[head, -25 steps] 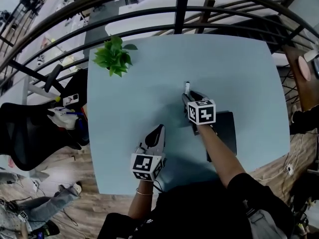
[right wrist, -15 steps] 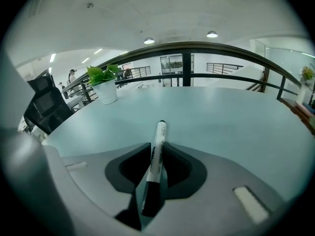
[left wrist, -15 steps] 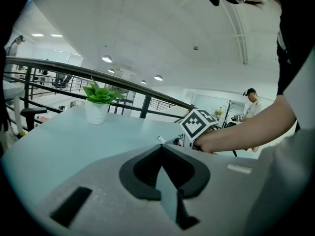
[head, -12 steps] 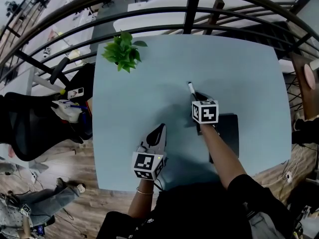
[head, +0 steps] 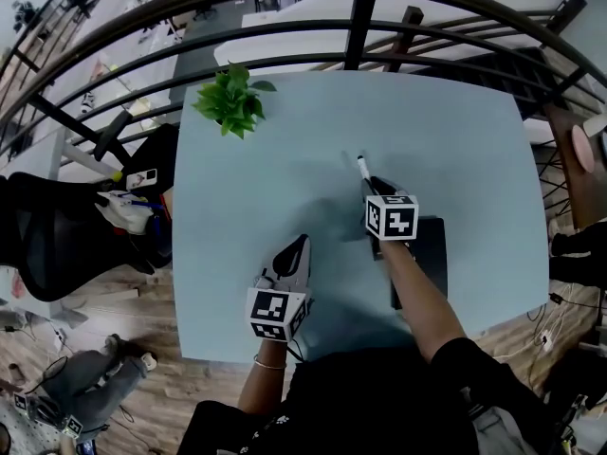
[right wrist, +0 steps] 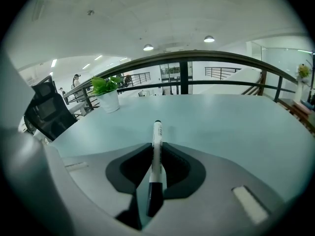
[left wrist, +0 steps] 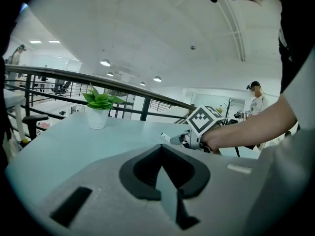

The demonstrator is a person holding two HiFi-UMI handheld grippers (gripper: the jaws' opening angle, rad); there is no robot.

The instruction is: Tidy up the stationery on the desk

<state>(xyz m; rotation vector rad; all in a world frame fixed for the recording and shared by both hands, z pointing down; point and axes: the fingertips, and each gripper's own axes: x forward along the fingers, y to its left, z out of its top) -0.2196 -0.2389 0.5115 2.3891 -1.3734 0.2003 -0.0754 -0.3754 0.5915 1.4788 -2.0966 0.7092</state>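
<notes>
A white marker with a black cap (right wrist: pixel 157 146) sticks out forward from my right gripper (right wrist: pixel 156 154), whose jaws have just been closing and now press on it. From the head view the marker (head: pixel 361 167) points away over the pale blue desk (head: pixel 455 131), just ahead of the right gripper (head: pixel 373 184). My left gripper (head: pixel 302 246) rests nearer the desk's front edge, shut with nothing in it. Its joined fingertips (left wrist: pixel 161 149) point towards the right hand.
A black flat case (head: pixel 432 254) lies under the right forearm near the desk's right front. A potted green plant (head: pixel 230 102) stands at the far left corner. A dark railing (head: pixel 360 12) runs behind the desk, and a black chair (head: pixel 57 245) stands to its left.
The right gripper's jaws have narrowed onto the marker. Neither hand has shifted much, and the left gripper stays shut.
</notes>
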